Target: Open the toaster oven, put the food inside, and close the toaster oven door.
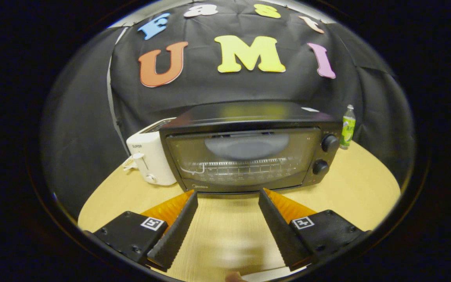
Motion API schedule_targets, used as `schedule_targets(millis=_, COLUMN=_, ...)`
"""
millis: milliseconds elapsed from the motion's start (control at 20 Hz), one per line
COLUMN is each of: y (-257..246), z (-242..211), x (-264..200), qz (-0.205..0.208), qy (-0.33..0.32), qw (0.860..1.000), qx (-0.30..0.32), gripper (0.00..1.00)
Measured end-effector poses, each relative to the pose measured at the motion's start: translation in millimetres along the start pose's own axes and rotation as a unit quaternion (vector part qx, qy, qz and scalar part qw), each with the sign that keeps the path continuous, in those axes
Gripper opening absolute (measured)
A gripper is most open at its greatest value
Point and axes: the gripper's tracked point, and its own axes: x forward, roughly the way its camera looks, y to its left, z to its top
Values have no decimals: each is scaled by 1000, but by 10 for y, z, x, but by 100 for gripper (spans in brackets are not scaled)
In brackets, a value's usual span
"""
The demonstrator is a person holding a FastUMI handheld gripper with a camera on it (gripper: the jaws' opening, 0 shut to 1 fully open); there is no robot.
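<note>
A black toaster oven (249, 150) stands on the wooden table (358, 184), just beyond my fingertips, with its glass door (241, 158) shut. A wire rack shows through the glass. Two knobs (329, 143) sit on its right side. My gripper (228, 194) is open, its fingers spread wide above the bare table with nothing between them, their tips close to the lower edge of the oven's front. A small pale brownish thing (235, 277) peeks in at the very bottom between the fingers; I cannot tell what it is.
A white pop-up toaster (149, 158) stands against the oven's left side. A green drink bottle (347, 127) stands behind the oven's right corner by the black cloth wall. Bare tabletop lies to the right of the oven.
</note>
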Motion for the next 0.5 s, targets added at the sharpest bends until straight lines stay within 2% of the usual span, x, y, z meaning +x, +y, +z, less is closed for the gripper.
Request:
schedule_targets(millis=50, y=-33, z=-153, x=-8, qz=-3, qy=5, qw=1000, qx=6, gripper=100)
schedule_targets(millis=250, y=-214, z=-20, x=21, qz=-2, qy=-2, qw=999, qx=43, gripper=100)
schedule_targets(millis=500, y=-352, z=92, x=-239, qz=-9, qy=-13, qw=999, qx=46, gripper=100)
